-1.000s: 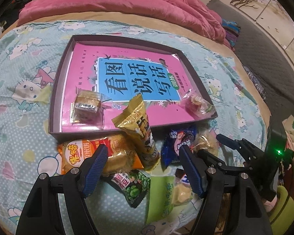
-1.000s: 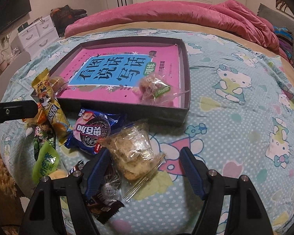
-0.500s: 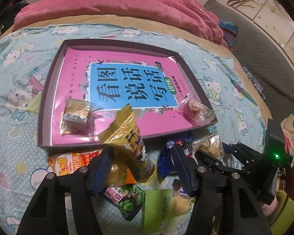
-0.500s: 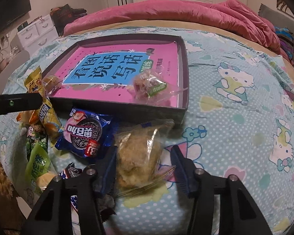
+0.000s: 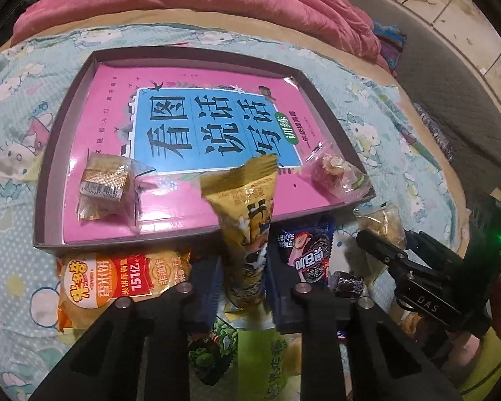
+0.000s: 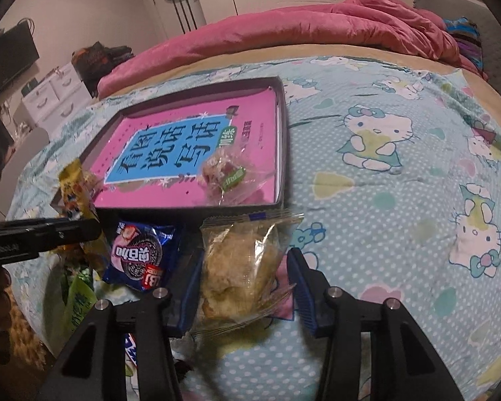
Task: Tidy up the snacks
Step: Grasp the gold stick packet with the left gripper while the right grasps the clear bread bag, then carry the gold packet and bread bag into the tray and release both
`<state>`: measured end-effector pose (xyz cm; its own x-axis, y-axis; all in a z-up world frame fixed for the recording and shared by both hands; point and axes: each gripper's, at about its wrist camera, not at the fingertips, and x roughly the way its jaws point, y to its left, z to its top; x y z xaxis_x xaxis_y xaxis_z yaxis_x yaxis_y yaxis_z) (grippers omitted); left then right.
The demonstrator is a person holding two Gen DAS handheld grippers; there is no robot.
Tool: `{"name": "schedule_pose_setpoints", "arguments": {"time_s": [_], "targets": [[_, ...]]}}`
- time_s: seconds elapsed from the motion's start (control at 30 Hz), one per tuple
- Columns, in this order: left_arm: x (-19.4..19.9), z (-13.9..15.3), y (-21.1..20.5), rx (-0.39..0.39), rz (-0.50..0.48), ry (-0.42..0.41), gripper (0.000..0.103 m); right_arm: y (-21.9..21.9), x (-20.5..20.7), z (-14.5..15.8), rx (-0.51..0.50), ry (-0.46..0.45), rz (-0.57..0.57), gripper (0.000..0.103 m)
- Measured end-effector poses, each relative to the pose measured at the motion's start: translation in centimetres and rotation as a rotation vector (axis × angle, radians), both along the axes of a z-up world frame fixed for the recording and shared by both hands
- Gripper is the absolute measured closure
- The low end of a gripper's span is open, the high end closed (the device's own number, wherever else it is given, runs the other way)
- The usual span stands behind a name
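On the bed, the left claw (image 5: 242, 277) pinches the yellow snack packet (image 5: 247, 227) upright at the tray's (image 5: 55, 140) front edge — the right claw (image 6: 242, 277) stands spread around the clear-wrapped pastry (image 6: 240, 267), beside the tray.

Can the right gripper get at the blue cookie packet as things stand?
Probably not yet: the right gripper has its fingers around the clear-wrapped pastry. The blue cookie packet lies uncovered just to its left, so it would need freeing first.
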<state>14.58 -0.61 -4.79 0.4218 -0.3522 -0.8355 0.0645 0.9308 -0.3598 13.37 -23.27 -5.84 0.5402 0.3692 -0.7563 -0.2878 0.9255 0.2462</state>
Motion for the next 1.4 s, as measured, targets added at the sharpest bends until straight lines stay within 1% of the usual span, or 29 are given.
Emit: {"name": "schedule_pose_setpoints", "arguments": {"time_s": [0.1,0.13,0.27,0.43,0.6,0.83,0.97,1.1,1.27,1.4], "targets": [[-0.1,-0.1,0.5,-0.036,0.008,-0.001,0.083,-0.2,-0.2,0.5,0.016,-0.021,-0.007,0.053],[-0.2,0.0,0.6,-0.048,0.009,-0.003,0.086,-0.3,-0.3,0.7,0.023,-0.029,-0.008,0.053],[-0.6,1.1,0.7,-0.063,0.004,-0.04,0.086,-0.4,-0.6,1.4,0.052,-0.057,-0.008,0.053],[-1.2,2.5,1.3,-0.118,0.004,-0.065,0.087,-0.5,-0.9,2.5,0.088,-0.099,0.0,0.053],[-2.0,4.5,2.7,-0.132,0.042,-0.113,0.087,-0.5,-1.1,2.8,0.095,-0.108,0.001,0.053],[-2.8,7.1,5.8,-0.1,0.121,-0.186,0.087,-0.5,-1.2,3.1,0.103,-0.117,0.002,0.053],[-2.5,7.4,7.4,-0.107,0.167,-0.197,0.087,-0.1,-1.3,3.4,0.096,-0.133,0.006,0.053],[-2.3,7.4,8.8,-0.13,0.211,-0.202,0.087,0.3,-1.5,3.7,0.093,-0.154,0.01,0.053],[-2.1,7.1,9.5,-0.149,0.237,-0.205,0.087,1.2,-1.6,4.1,0.077,-0.176,0.026,0.053],[-2.0,6.9,9.5,-0.146,0.245,-0.209,0.087,1.7,-1.6,4.1,0.078,-0.176,0.035,0.053]]}}
